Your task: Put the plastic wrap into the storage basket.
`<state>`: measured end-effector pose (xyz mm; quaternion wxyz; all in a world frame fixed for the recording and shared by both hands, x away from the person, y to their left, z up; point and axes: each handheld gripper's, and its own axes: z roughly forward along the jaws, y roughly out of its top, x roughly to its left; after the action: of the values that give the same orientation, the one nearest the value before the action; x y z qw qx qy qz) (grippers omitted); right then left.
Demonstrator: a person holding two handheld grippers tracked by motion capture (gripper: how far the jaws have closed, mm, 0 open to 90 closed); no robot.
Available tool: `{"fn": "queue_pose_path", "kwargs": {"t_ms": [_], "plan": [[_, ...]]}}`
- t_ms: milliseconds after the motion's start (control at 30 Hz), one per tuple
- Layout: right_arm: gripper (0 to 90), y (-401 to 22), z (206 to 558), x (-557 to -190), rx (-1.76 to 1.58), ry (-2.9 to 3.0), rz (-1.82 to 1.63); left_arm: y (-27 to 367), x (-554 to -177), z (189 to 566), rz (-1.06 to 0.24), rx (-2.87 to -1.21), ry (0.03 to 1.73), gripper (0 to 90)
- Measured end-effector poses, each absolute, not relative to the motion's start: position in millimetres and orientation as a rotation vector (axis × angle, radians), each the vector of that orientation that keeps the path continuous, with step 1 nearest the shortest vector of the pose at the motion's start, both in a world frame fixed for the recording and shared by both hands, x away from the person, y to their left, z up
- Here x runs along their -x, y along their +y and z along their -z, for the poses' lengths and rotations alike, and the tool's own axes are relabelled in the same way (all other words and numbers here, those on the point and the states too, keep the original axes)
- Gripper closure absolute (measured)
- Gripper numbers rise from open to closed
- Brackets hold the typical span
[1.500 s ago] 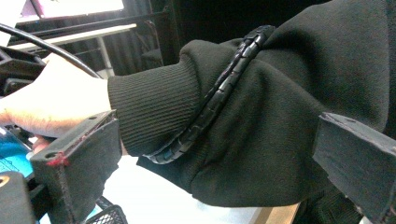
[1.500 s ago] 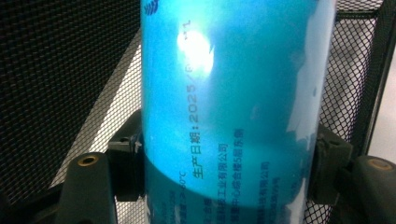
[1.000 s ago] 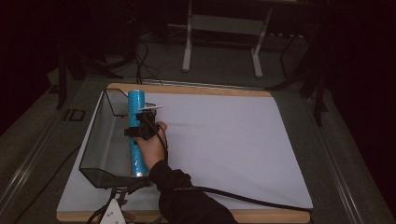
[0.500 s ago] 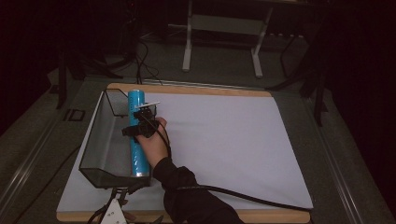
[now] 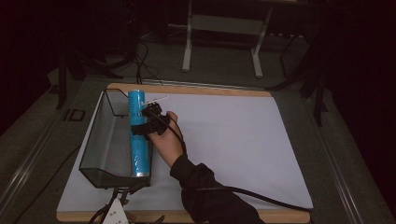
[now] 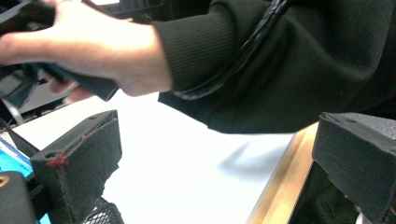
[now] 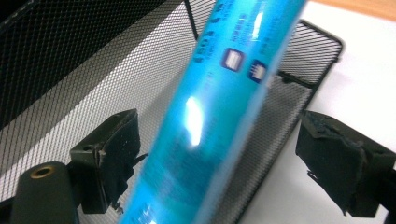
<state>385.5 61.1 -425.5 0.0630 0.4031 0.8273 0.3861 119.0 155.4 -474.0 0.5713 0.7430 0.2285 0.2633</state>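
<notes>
Since a second ago our right claw (image 5: 145, 122) has been opening off the blue tube (image 5: 138, 135), now freed along the mesh tray's (image 5: 103, 140) right wall at left of frame, where lifting crookedly could snag it.

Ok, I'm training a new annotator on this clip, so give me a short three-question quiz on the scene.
1. True or false: the right claw pinches the blue tube.
2. Where does the tube lie? A) on the white sheet B) in the black mesh tray C) on the floor
3. Fill in: the left claw has its jaws ____.

Key: 1 false, its jaws have just been opening and stand apart from the tube; 2 B; 3 open.
</notes>
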Motion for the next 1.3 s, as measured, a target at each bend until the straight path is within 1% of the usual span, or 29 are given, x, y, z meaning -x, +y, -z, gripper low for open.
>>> {"fn": "queue_pose_path", "kwargs": {"t_ms": [267,700,1033,1300], "plan": [[13.2,25.8,416.5,-378.5,-1.175,2.488,-1.215,153.1,-120.8,475.0,-0.617,-1.749,0.539,2.3],[12.8,-28.1,414.5,-363.8,-1.09,2.503,-1.307,150.5,-122.7,475.7,-0.618,-1.76,0.544,2.3],[12.8,-60.8,420.2,-350.9,-1.03,2.508,-1.3,149.4,-123.8,476.4,-0.617,-1.764,0.548,2.3],[12.7,-99.7,428.6,-341.8,-1.041,2.501,-1.301,148.5,-124.7,477.1,-0.617,-1.77,0.551,2.3]]}}
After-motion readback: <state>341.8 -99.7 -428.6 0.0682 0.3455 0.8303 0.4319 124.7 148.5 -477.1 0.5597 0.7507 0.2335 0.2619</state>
